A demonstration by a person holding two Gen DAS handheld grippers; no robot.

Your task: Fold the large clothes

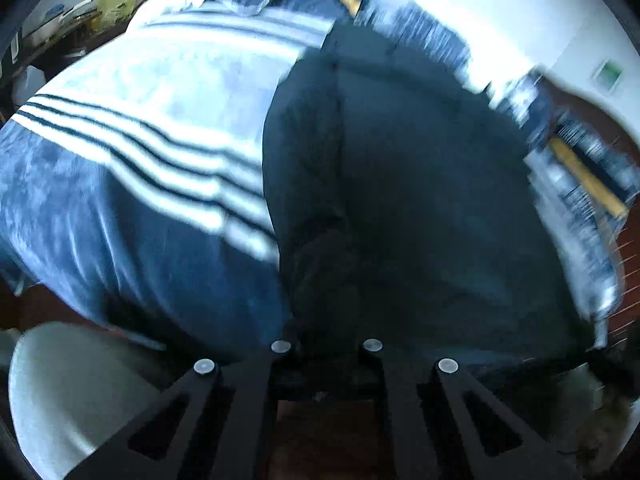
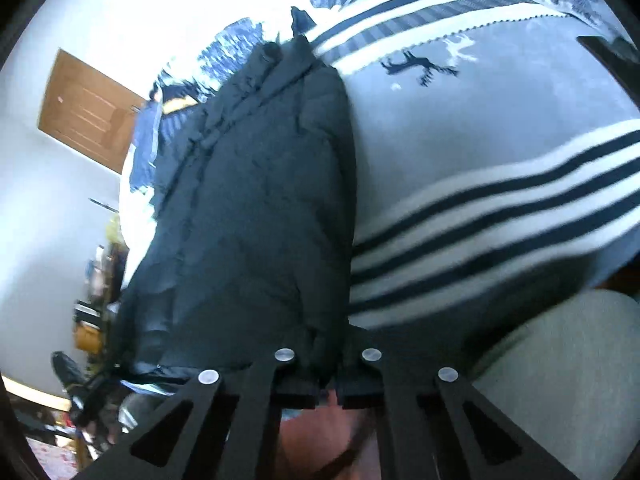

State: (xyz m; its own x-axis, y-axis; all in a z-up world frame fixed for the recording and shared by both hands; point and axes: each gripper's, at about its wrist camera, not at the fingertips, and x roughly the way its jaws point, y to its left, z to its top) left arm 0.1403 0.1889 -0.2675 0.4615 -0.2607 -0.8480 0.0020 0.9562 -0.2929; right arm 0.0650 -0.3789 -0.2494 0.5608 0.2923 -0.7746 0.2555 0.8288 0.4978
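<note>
Black jacket [image 2: 248, 200]; blue blanket [image 1: 132, 92], white and dark stripes.

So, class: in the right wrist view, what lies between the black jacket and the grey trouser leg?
The striped blanket: its grey field and dark-and-white stripes fill the stretch from the jacket to the leg.

Motion-blurred fisheye views; overexposed glare above; dark, curved edges.
</note>
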